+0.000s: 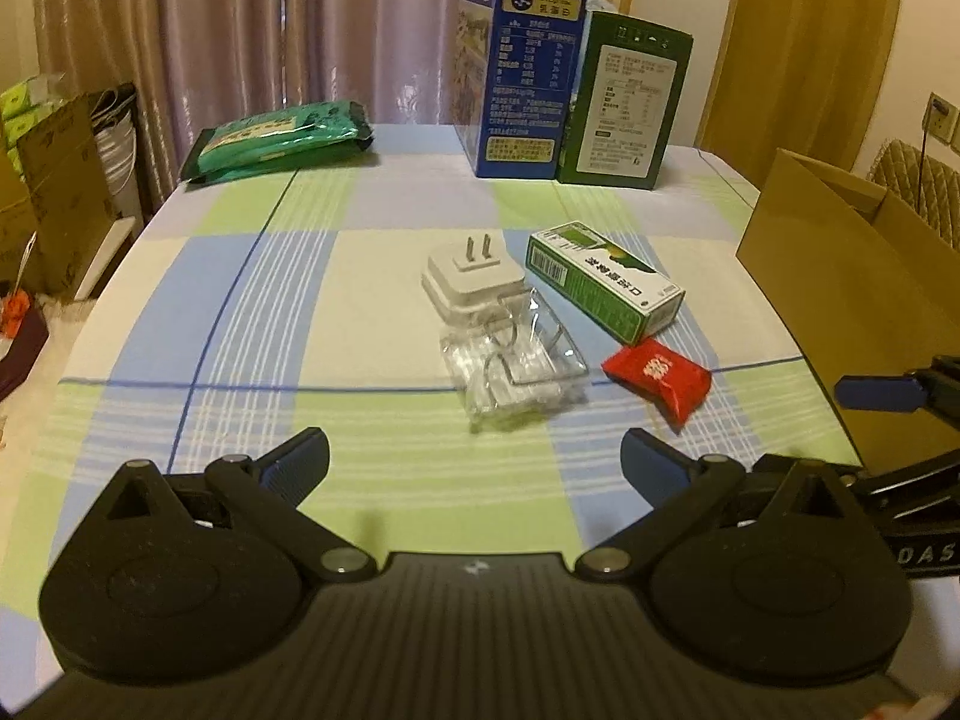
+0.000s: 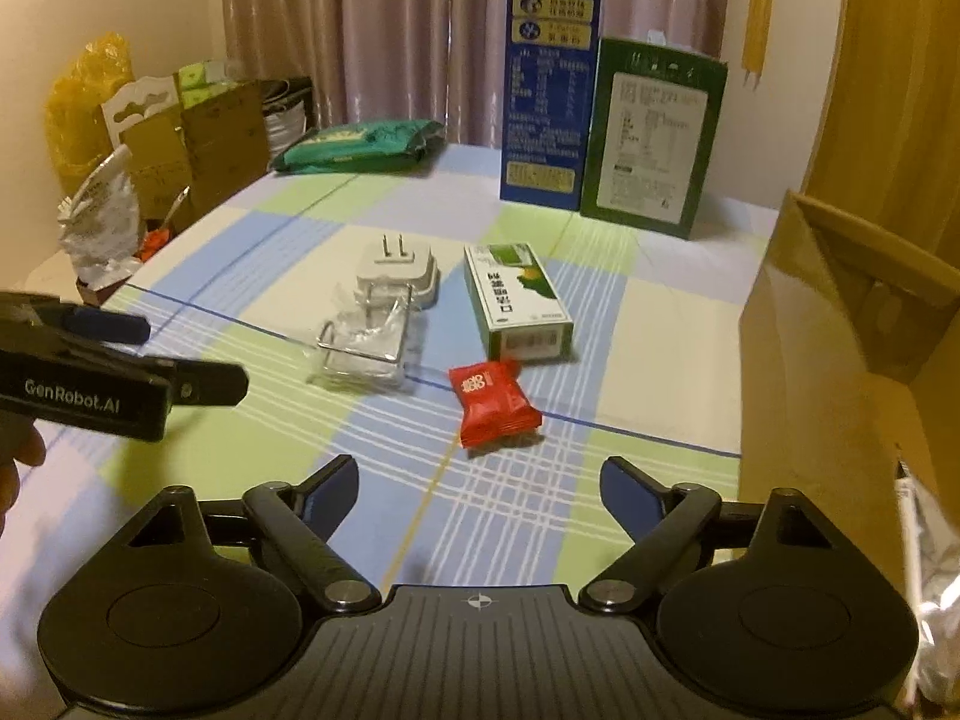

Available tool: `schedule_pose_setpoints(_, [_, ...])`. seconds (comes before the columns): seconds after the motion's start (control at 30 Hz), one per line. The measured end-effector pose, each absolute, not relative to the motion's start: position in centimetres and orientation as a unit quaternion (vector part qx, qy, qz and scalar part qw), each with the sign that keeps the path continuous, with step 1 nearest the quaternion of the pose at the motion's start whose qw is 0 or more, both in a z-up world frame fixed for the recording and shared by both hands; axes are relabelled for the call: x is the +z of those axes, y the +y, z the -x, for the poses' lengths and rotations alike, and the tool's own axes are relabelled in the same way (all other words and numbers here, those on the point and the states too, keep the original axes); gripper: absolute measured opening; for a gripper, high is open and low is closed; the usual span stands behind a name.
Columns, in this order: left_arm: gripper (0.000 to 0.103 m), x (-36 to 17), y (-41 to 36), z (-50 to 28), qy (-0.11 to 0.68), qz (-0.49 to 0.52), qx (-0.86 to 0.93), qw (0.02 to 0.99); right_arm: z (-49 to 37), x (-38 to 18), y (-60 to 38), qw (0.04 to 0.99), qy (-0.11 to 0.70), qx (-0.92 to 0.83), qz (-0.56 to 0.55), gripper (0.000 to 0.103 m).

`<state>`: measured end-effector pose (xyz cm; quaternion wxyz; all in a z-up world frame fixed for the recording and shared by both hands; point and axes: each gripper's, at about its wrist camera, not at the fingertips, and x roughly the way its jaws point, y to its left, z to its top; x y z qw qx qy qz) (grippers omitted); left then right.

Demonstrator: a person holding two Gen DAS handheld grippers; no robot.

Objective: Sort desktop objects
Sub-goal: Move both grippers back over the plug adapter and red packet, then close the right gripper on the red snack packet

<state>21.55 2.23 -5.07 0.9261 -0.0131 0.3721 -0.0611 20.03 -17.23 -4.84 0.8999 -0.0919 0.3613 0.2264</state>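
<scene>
On the checked tablecloth lie a white plug adapter (image 1: 471,279) (image 2: 396,270), a clear plastic packet with a metal clip (image 1: 519,354) (image 2: 366,348), a small green and white box (image 1: 603,288) (image 2: 519,306) and a red snack packet (image 1: 657,378) (image 2: 495,399). My left gripper (image 1: 474,456) is open and empty, above the cloth, nearer than the clear packet. My right gripper (image 2: 477,483) is open and empty, just short of the red packet. The left gripper also shows in the right wrist view (image 2: 138,354), the right one in the left wrist view (image 1: 882,393).
A brown cardboard box (image 1: 840,276) (image 2: 840,330) stands at the table's right edge. A tall blue carton (image 1: 528,60) (image 2: 549,84) and a green carton (image 1: 624,102) (image 2: 657,138) stand at the back, a green bag (image 1: 279,138) (image 2: 360,147) at the back left. Boxes and bags stand on the floor to the left.
</scene>
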Motion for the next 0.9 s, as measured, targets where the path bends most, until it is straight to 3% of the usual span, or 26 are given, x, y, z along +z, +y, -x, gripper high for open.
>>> schedule_pose_setpoints(0.37, [0.101, -7.6, 1.1, -25.9, 0.382, 0.02, -0.078, 0.921, -24.6, -8.5, -16.6, 0.907, 0.356, 0.208, 0.092, 0.065])
schedule_pose_setpoints(0.8, [0.099, -9.3, 0.3, -28.7, 0.392, 0.032, -0.09, 0.915, -27.5, -10.9, -15.7, 0.899, 0.354, 0.234, 0.104, 0.055])
schedule_pose_setpoints(0.9, [0.098, -9.6, -0.2, -29.0, 0.388, 0.032, -0.089, 0.917, -27.7, -11.1, -15.7, 0.898, 0.355, 0.238, 0.101, 0.048])
